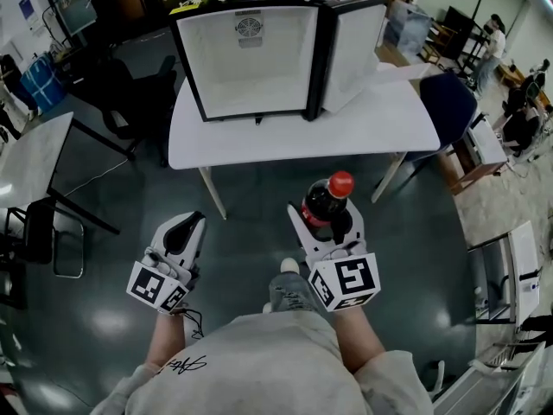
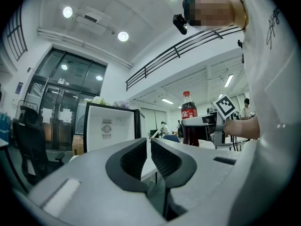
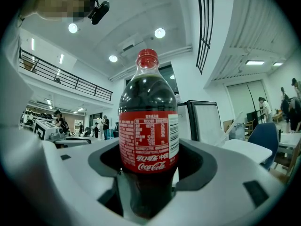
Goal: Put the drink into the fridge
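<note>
right gripper (image 1: 327, 223) clamped on cola bottle (image 1: 327, 199); left gripper (image 1: 186, 232) jaws together, empty. fridge (image 1: 251, 59) open on table (image 1: 285, 137), well ahead.

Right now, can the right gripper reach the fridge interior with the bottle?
Probably yes, after stepping forward: the fridge door stands open, nothing blocks its front, and the right gripper holds the bottle short of the table.

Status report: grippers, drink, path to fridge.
Right gripper shut on upright dark cola bottle with red cap. Left gripper shut, empty. Small black fridge on white table, door open, nothing in the way.
</note>
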Tool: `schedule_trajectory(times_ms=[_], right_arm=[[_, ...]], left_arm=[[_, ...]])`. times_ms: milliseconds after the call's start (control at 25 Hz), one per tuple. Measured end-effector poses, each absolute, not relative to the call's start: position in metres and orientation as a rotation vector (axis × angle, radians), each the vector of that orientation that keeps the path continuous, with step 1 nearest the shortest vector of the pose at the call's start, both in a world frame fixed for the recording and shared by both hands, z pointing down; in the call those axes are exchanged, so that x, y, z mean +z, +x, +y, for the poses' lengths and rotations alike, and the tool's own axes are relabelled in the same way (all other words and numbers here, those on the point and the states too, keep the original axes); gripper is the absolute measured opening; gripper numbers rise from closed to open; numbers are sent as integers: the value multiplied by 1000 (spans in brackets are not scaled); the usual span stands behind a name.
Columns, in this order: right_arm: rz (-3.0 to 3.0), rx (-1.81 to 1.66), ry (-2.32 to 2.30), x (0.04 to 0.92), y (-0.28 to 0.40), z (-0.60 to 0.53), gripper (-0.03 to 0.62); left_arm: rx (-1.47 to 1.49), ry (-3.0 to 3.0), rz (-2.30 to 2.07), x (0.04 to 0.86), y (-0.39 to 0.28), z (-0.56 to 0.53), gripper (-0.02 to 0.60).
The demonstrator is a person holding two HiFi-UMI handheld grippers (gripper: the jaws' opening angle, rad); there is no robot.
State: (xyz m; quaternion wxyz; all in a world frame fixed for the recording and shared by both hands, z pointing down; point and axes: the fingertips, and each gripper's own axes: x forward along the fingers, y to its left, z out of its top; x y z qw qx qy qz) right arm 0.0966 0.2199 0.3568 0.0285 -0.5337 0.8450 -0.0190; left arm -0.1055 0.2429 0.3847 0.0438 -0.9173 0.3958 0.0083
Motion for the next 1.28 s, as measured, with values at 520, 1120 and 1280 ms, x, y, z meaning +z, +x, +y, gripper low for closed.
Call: schedule_trajectory(times_ms=[520,1120,1280], right_arm=[[2652,-92,-1572,364,89,168,307],[2719,-60,-1468,353,95,72,307],[2747,-68,-1425,355,99,52,307]], left_arm=[[47,-2783,1234,382,-99,189,31],[85,-2782,1245,375,-68,93,31],[89,-2774,1261,374,-57,74,30]])
